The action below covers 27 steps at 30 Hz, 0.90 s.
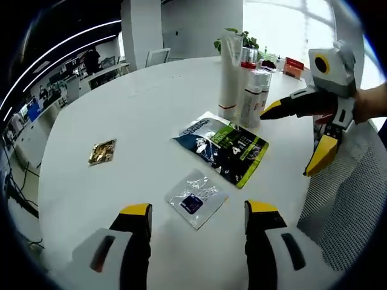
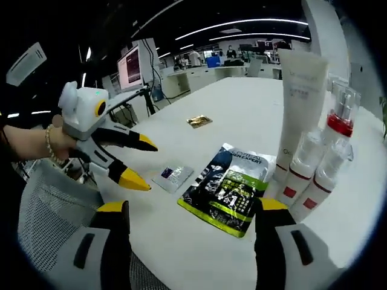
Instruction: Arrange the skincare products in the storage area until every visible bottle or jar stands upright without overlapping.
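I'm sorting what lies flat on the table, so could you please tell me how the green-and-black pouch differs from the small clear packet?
The green-and-black pouch is larger, opaque and printed; the small clear packet is see-through with a dark blue square inside. The pouch lies nearer the bottles. Both lie flat on the white table, untouched.

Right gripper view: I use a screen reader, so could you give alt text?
Open tongs face a white table where a tall tube and small bottles stand upright beside a flat green-black sachet; the other tongs enter open from the left.

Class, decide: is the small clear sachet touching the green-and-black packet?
Apart. The left gripper view shows bare table between the clear sachet and the green-and-black packet.
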Each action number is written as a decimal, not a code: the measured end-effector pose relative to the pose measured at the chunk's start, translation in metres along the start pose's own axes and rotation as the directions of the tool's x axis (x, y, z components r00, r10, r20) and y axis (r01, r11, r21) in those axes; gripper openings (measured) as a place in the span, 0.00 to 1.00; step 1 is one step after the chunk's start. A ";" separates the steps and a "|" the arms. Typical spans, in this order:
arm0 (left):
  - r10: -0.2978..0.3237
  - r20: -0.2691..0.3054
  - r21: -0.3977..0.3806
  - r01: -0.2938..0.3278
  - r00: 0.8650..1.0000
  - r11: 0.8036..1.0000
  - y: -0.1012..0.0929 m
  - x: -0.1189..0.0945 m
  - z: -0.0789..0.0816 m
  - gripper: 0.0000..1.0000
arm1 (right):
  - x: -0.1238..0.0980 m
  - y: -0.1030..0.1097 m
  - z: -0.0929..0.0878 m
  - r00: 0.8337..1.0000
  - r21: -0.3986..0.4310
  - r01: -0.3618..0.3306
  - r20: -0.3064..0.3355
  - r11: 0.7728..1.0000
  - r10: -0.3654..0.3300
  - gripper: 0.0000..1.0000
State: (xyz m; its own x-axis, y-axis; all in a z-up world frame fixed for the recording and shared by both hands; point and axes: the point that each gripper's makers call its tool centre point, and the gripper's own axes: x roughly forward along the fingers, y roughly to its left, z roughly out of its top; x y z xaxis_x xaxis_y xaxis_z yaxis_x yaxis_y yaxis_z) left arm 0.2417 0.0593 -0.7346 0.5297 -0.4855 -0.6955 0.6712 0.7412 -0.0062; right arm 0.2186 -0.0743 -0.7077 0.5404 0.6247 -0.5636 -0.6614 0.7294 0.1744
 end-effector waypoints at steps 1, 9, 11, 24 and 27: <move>0.001 0.003 -0.013 -0.001 1.000 1.000 0.001 -0.002 0.000 0.61 | -0.005 -0.001 0.002 1.000 -0.003 0.008 0.005 1.000 -0.008 0.88; 0.003 0.026 -0.067 -0.001 1.000 0.998 -0.002 -0.020 0.001 0.69 | -0.034 -0.028 0.001 0.995 0.044 0.095 0.020 0.995 -0.096 0.98; 0.004 0.035 -0.078 -0.001 0.999 0.997 -0.003 -0.027 0.004 0.71 | -0.040 -0.037 0.001 0.992 0.053 0.118 0.031 0.992 -0.120 0.99; 0.016 0.122 -0.164 0.005 0.992 0.987 -0.004 -0.056 0.007 0.89 | -0.072 -0.058 0.000 0.980 0.086 0.183 0.064 0.979 -0.189 0.99; 0.035 0.135 -0.186 -0.009 0.990 0.982 -0.004 -0.062 0.007 0.93 | -0.078 -0.057 -0.002 0.979 0.085 0.189 0.063 0.978 -0.194 0.99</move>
State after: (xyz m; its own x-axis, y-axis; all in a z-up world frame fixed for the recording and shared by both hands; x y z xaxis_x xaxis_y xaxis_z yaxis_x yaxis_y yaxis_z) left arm 0.2101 0.0832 -0.6868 0.6181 -0.5176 -0.5916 0.5581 0.8190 -0.1334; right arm 0.2128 -0.1648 -0.6757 0.6904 0.4874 -0.5346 -0.5009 0.8552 0.1329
